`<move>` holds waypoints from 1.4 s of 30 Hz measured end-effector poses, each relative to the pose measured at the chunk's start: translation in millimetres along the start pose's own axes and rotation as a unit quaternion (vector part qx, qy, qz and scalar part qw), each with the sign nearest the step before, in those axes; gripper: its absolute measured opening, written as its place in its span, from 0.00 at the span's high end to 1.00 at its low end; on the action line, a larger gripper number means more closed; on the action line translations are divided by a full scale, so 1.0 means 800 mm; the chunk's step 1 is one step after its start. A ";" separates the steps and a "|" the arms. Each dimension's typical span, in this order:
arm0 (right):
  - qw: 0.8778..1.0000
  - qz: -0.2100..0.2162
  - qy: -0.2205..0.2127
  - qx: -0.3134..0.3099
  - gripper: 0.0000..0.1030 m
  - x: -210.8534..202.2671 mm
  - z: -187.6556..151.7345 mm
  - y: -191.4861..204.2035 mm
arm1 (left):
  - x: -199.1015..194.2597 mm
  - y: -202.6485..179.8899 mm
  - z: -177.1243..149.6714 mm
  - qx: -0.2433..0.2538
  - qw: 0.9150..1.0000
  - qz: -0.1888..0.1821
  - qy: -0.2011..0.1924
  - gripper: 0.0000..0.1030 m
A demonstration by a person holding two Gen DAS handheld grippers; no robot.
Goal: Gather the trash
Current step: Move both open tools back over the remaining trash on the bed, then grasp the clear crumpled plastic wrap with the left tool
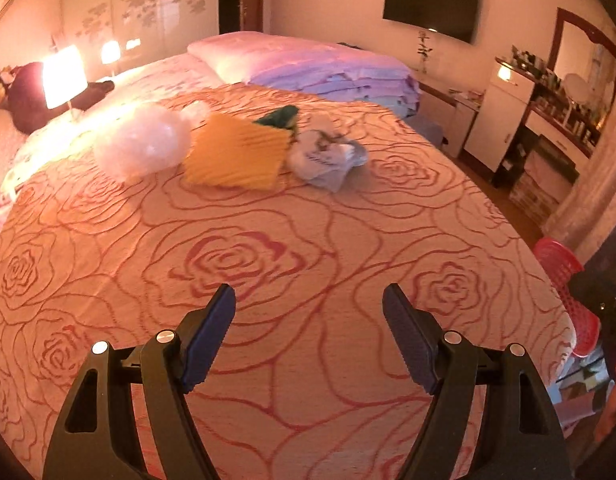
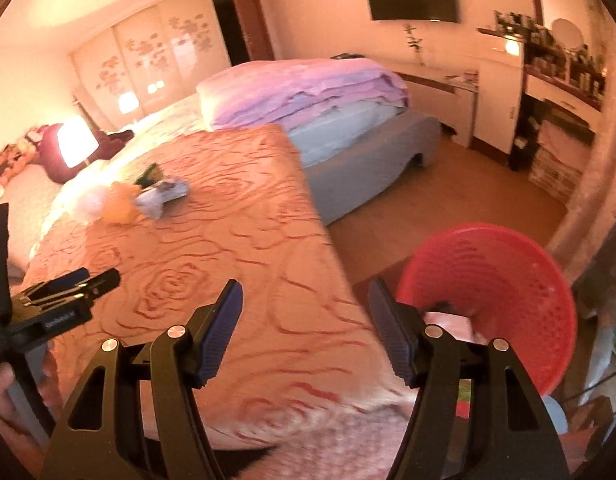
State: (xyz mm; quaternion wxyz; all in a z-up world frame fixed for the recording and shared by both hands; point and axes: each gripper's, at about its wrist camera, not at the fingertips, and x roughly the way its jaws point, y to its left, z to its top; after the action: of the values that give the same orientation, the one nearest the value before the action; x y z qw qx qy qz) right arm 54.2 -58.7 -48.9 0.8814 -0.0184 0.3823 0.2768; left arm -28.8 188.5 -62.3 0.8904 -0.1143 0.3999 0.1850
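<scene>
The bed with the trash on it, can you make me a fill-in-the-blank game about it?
1. The trash pile lies on the ____, past both grippers.
2. The basket beside the bed is coloured ____.
3. The left gripper and the right gripper both have ____ between their jaws.
4. The ribbed piece in the pile is coloured ____.

Missing words: bed; red; nothing; yellow

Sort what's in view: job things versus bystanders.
Job: white bag, yellow wrapper, green scrap, crumpled pack, red basket.
Bystanders: lamp, folded quilts, TV, plush toy.
</scene>
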 end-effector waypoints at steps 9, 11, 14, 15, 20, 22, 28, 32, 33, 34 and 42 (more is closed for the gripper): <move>0.999 0.032 0.003 -0.043 0.38 0.038 0.021 0.054 | 0.005 0.026 0.001 -0.027 1.000 0.012 0.004 0.29; 0.998 0.037 0.001 -0.047 0.38 0.047 0.026 0.063 | 0.004 0.033 0.002 -0.030 0.999 0.015 0.002 0.29; 0.998 0.045 0.000 -0.048 0.38 0.059 0.033 0.072 | -0.001 0.046 0.008 -0.036 0.999 0.026 -0.007 0.29; 0.998 0.048 0.000 -0.048 0.38 0.062 0.035 0.076 | -0.003 0.054 0.013 -0.039 0.999 0.034 -0.013 0.29; 0.997 0.054 0.007 -0.049 0.38 0.074 0.037 0.082 | -0.012 0.089 0.045 -0.057 0.995 0.073 -0.043 0.24; 0.997 0.053 0.012 -0.048 0.38 0.078 0.036 0.081 | -0.016 0.106 0.062 -0.064 0.992 0.088 -0.056 0.24; 0.998 0.047 0.020 -0.039 0.38 0.087 0.032 0.074 | -0.002 0.141 0.120 -0.065 0.988 0.118 -0.074 0.18; 0.998 0.045 0.022 -0.038 0.38 0.088 0.031 0.070 | 0.035 0.147 0.142 -0.053 0.991 0.114 -0.045 0.18; 0.998 0.044 0.023 -0.037 0.38 0.088 0.031 0.069 | 0.045 0.147 0.145 -0.051 0.991 0.115 -0.037 0.18; 0.998 0.043 0.023 -0.036 0.38 0.089 0.031 0.069 | 0.051 0.149 0.145 -0.049 0.992 0.114 -0.033 0.18; 0.998 0.038 0.031 -0.033 0.38 0.095 0.027 0.064 | 0.071 0.154 0.140 -0.050 0.995 0.085 -0.027 0.37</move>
State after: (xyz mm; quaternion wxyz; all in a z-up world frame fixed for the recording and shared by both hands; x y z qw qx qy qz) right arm 84.7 26.3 -76.9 0.8568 -0.0415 0.4005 0.3222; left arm 29.1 353.3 -39.0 0.8751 -0.1190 0.3738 0.2833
